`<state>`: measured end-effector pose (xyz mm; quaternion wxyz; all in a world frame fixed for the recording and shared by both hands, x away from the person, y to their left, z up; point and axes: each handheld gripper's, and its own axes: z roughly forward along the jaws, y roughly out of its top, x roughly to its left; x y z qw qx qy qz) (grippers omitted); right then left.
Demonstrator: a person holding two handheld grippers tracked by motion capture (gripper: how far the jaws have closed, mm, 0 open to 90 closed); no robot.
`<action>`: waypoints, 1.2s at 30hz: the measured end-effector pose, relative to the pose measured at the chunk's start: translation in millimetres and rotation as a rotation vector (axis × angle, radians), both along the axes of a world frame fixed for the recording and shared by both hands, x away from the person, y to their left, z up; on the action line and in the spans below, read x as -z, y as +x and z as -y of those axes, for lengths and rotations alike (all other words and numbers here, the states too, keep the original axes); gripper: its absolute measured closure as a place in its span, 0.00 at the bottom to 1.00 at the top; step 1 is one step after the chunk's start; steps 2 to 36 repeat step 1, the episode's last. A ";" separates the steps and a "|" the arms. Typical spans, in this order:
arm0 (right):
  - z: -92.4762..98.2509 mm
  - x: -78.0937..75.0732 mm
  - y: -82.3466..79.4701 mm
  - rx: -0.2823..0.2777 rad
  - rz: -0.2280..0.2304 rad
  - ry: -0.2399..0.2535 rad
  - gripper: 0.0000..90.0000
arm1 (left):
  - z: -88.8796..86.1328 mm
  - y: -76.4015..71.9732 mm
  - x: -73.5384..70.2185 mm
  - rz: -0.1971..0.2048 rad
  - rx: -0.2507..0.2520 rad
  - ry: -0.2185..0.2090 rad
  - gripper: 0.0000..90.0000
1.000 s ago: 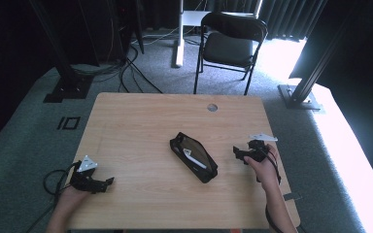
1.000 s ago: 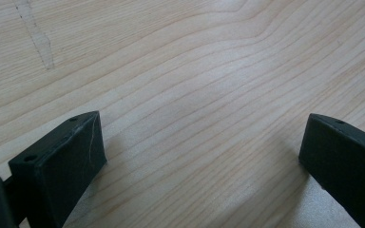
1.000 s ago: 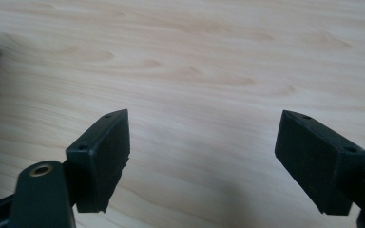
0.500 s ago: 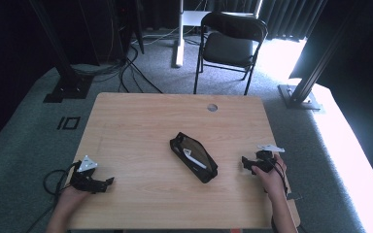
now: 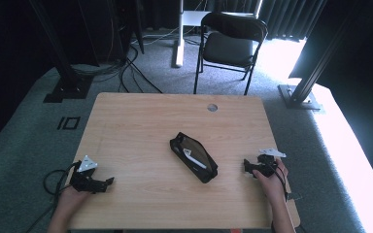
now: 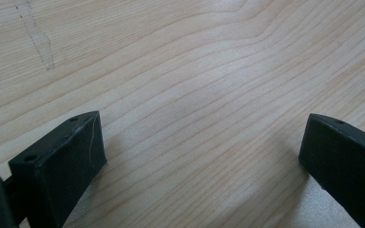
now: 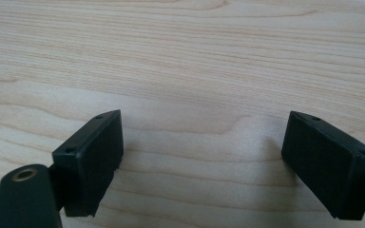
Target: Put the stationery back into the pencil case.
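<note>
The black pencil case (image 5: 194,157) lies open at the middle of the wooden table (image 5: 141,121), its long axis running from 10 o'clock to 4 o'clock, with a white pen (image 5: 192,158) inside. Its 4 o'clock end points toward the right gripper (image 5: 249,168), which sits nearer, at 3 o'clock from the case; its jaws have just been opening and stand wide, with nothing between them. The left gripper (image 5: 108,182) rests farther off at 8 o'clock, jaws wide and empty.
</note>
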<state>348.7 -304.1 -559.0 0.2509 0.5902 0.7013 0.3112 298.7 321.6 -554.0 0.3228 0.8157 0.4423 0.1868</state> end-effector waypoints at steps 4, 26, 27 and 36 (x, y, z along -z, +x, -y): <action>0.0 0.0 0.0 0.000 0.000 0.000 0.15 | 0.0 0.0 0.0 0.000 0.000 0.000 0.02; 0.0 0.0 0.0 0.000 0.000 0.000 0.15 | 0.0 0.0 0.0 0.000 0.000 0.000 0.02; 0.0 0.0 0.0 0.000 0.000 0.000 0.15 | 0.0 0.0 0.0 0.000 0.000 0.000 0.02; 0.0 0.0 0.0 0.000 0.000 0.000 0.15 | 0.0 0.0 0.0 0.000 0.000 0.000 0.02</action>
